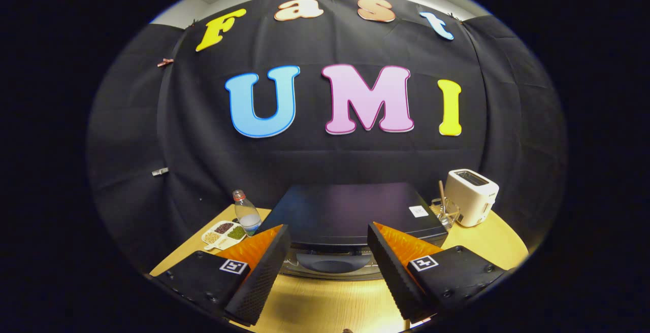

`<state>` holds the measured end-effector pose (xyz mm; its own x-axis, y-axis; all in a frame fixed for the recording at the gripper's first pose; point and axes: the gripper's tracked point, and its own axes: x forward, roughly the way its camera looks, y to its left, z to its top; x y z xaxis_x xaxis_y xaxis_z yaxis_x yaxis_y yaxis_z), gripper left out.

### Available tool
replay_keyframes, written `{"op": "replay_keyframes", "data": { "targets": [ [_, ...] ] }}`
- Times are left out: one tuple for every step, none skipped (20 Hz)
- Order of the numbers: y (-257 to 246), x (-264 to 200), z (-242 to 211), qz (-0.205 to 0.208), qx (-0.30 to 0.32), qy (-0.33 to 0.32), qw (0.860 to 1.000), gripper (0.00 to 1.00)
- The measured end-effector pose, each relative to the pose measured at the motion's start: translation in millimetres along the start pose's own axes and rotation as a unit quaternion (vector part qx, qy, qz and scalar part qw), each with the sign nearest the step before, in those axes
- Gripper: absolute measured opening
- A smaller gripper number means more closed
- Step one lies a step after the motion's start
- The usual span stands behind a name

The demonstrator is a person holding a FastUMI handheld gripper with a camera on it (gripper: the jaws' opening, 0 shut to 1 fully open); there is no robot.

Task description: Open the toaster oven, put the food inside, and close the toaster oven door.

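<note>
Beans or seeds fill a small divided tray (223,235) at the far left of the wooden worktop (325,305), with a clear bottle (246,214) standing just beside it. Next comes the hand-held gripper (329,267), its two fingers spread wide apart with nothing held between them. Between and just beyond the fingers sits the toaster oven (350,213), a dark box seen from above and in front, its door seemingly closed and a curved handle (332,262) running along the top edge of the front. Right of it stands a glass jar (446,212) holding a stick, then a white pop-up toaster (472,196) near the worktop's edge. No food for the oven can be made out from here.

Opening appears to be the step in hand. It would go best by lowering the fingers squarely onto the handle's middle, closing on it firmly, then pulling outward and down along the door's hinge arc rather than straight back, so the oven does not slide.
</note>
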<state>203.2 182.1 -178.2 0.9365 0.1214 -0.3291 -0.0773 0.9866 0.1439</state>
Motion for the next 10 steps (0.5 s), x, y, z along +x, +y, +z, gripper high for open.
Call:
{"op": "replay_keyframes", "data": {
  "targets": [
    [1,9,-8,-0.003,-0.001,0.010,1.000,0.99],
    [1,18,-16,-0.009,-0.002,0.018,1.000,0.99],
    [0,25,-22,-0.015,-0.003,0.027,1.000,1.00],
    [-4,32,-29,-0.023,0.000,0.037,0.999,0.99],
    [-6,37,-37,-0.029,0.002,0.046,0.999,0.99],
    [-7,41,-43,-0.037,0.004,0.056,0.998,1.00],
    [-10,43,-47,-0.043,0.005,0.060,0.997,1.00],
    [-13,45,-49,-0.050,0.003,0.063,0.997,1.00],
    [-15,47,-52,-0.055,0.000,0.066,0.996,1.00],
    [-15,47,-56,-0.055,-0.003,0.075,0.996,1.00]
  ]
}}
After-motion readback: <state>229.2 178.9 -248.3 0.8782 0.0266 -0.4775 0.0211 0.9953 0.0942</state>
